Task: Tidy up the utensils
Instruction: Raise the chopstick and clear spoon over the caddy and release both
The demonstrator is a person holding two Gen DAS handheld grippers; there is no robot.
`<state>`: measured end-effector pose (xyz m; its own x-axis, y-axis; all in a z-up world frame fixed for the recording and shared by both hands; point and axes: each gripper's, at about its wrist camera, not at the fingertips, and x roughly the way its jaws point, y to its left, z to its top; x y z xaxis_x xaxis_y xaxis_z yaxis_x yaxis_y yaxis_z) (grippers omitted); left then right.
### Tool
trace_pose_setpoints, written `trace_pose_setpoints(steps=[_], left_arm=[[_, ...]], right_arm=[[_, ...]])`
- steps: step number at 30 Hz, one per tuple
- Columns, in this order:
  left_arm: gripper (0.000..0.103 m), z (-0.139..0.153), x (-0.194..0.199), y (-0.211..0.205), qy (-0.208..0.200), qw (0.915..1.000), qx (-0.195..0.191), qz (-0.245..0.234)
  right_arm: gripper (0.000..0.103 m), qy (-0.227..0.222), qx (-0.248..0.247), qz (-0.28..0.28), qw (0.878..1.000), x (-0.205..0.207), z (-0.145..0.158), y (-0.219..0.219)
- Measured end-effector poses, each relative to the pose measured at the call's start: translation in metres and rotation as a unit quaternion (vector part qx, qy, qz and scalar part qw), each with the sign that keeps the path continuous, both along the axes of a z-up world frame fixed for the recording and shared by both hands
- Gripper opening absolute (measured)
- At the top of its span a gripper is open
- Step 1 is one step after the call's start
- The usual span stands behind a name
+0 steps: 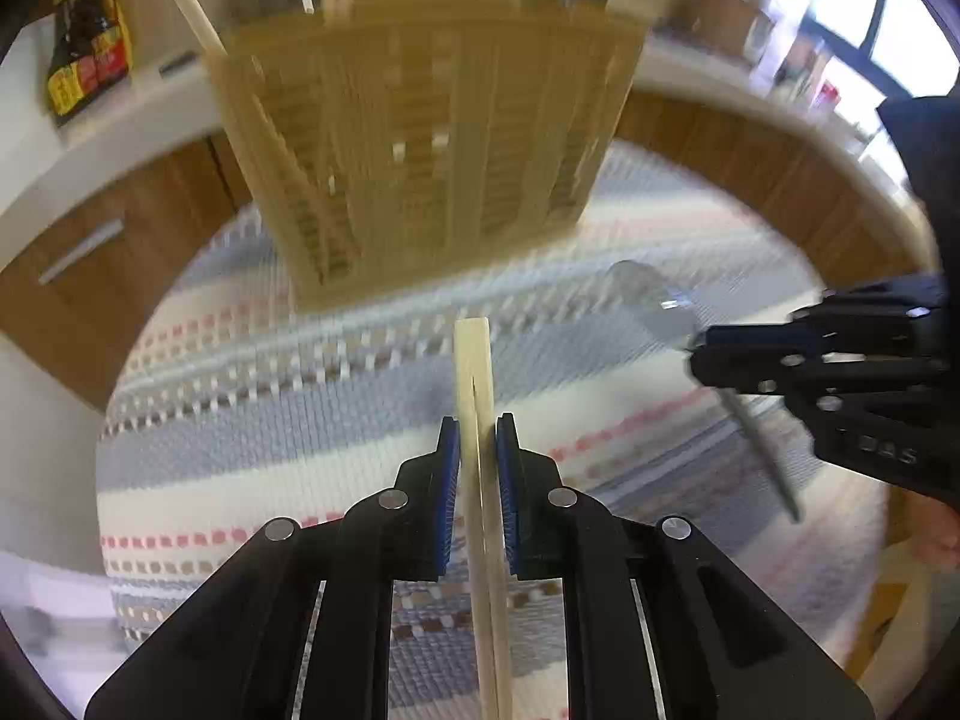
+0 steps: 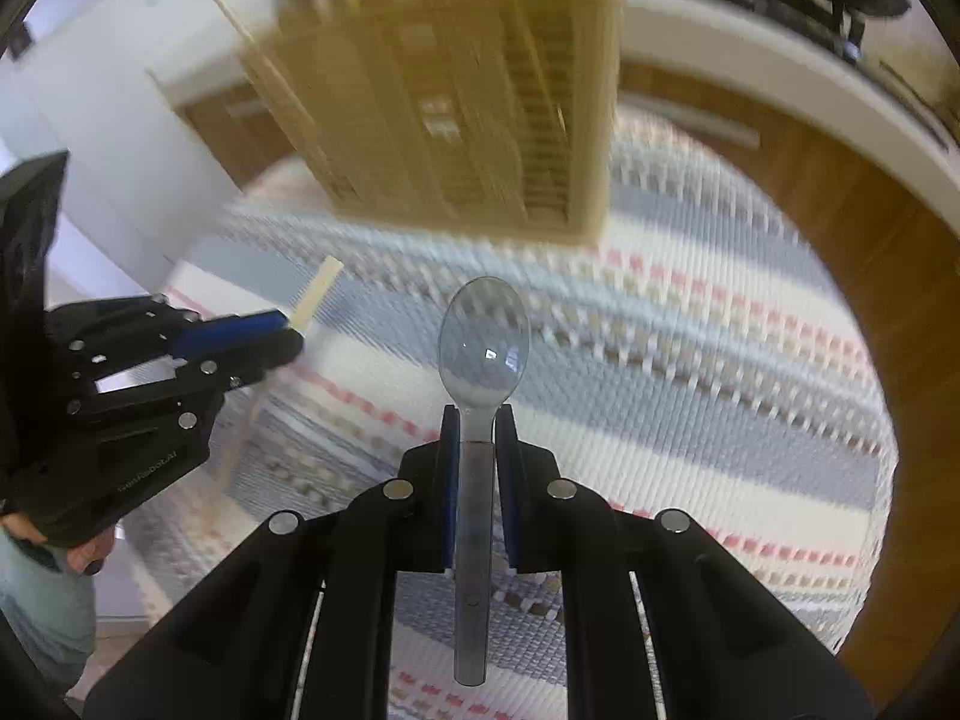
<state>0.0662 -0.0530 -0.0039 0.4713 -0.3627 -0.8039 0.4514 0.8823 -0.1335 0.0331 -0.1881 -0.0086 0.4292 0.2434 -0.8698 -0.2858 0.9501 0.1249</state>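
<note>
My left gripper (image 1: 478,426) is shut on a pair of pale wooden chopsticks (image 1: 474,372) that point forward above the striped cloth. My right gripper (image 2: 478,417) is shut on the handle of a clear grey plastic spoon (image 2: 483,336), bowl forward. A tan slatted utensil holder (image 1: 420,138) stands ahead on the cloth with several wooden sticks in it; it also shows in the right wrist view (image 2: 462,102). In the left wrist view the right gripper (image 1: 696,348) sits to the right with the spoon (image 1: 648,294). In the right wrist view the left gripper (image 2: 288,330) sits to the left with the chopsticks (image 2: 318,291).
A striped woven cloth (image 1: 300,408) covers the round table. A white counter with wooden cabinet fronts (image 1: 120,228) curves behind it. Dark sauce bottles (image 1: 90,54) stand on the counter at the far left. The frames are motion-blurred.
</note>
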Motion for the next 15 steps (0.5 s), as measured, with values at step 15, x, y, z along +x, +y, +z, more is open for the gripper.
trace_pose_setpoints(steps=[15], left_arm=[[0.003,0.168,0.017,0.041,-0.193,0.9708,-0.142,0.017]], right_arm=[[0.010,-0.215,0.067,0.004,0.974,0.020,0.151,-0.008]])
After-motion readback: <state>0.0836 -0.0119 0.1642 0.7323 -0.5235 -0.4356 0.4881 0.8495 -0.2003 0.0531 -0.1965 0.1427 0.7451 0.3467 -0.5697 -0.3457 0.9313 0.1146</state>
